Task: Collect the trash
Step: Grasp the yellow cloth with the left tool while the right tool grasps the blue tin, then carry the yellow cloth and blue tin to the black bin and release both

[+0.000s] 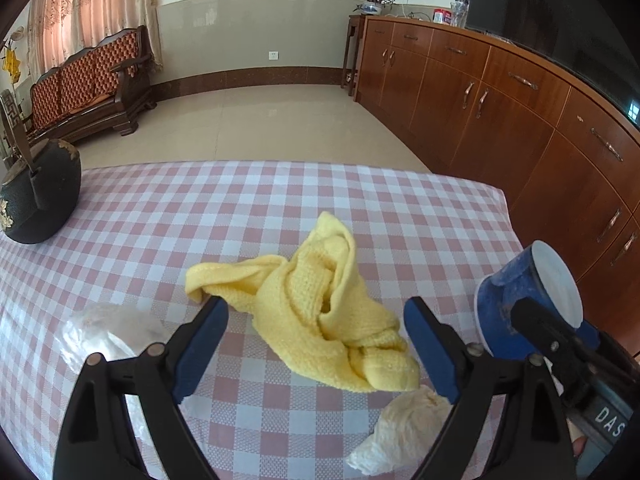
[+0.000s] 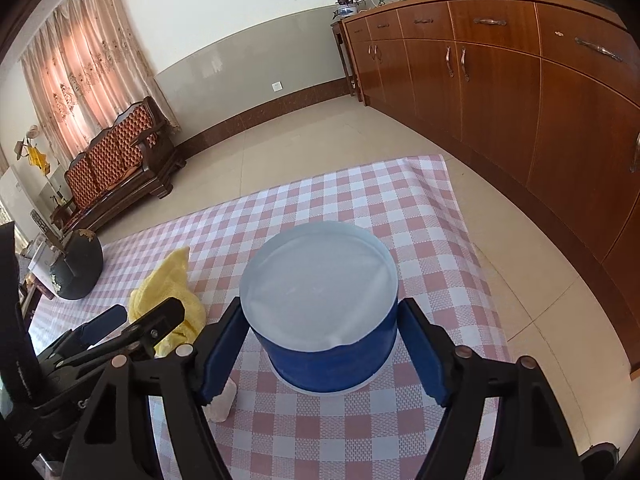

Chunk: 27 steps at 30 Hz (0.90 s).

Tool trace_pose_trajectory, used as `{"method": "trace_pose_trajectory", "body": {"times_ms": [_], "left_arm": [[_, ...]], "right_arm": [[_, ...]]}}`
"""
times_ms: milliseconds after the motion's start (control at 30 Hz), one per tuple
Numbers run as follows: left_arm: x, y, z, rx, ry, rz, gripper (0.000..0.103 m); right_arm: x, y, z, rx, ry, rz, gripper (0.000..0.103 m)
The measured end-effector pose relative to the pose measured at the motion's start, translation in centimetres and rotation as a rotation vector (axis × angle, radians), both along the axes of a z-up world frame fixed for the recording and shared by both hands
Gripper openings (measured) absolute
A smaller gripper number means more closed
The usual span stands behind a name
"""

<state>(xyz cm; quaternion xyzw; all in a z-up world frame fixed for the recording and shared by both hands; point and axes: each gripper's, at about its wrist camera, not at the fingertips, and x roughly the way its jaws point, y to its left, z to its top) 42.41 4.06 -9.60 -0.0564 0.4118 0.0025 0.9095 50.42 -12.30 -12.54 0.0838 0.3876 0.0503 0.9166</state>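
Note:
A crumpled yellow cloth (image 1: 320,312) lies on the checked tablecloth (image 1: 240,208), just beyond and between my open left gripper (image 1: 316,348). A crumpled white paper wad (image 1: 404,432) lies under its right finger, and a clear plastic wrapper (image 1: 108,332) lies by its left finger. My right gripper (image 2: 320,356) is shut on a blue cup (image 2: 320,304) with a white bottom that faces the camera; the cup is held tipped on its side above the table. The cup also shows at the right of the left wrist view (image 1: 528,300). The yellow cloth shows left of the cup (image 2: 168,296).
A dark round teapot (image 1: 40,196) stands at the table's far left. A long wooden cabinet (image 1: 500,112) runs along the right wall, with tiled floor (image 1: 260,120) between it and the table. A wooden sofa (image 1: 88,84) stands at the back left.

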Motion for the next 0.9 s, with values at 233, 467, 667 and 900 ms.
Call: {"method": "trace_pose_trajectory", "body": {"times_ms": [233, 467, 667, 900], "left_arm": [[-0.6, 0.5, -1.1, -0.026, -0.001, -0.011, 0.056], [-2.2, 0.7, 0.7, -0.071, -0.062, -0.053, 0.048], [-5.5, 1.3, 3.3, -0.111, -0.125, -0.079, 0.048], [-10.8, 1.4, 5.4, -0.117, -0.157, -0.122, 0.048]], "right_arm": [[0.4, 0.2, -0.4, 0.010, 0.016, 0.007, 0.077], [-0.2, 0.4, 0.3, 0.018, 0.007, 0.018, 0.076], [-2.1, 0.5, 1.7, 0.022, -0.010, 0.025, 0.076], [-7.0, 0.0, 4.1, 0.031, -0.033, 0.031, 0.075]]}}
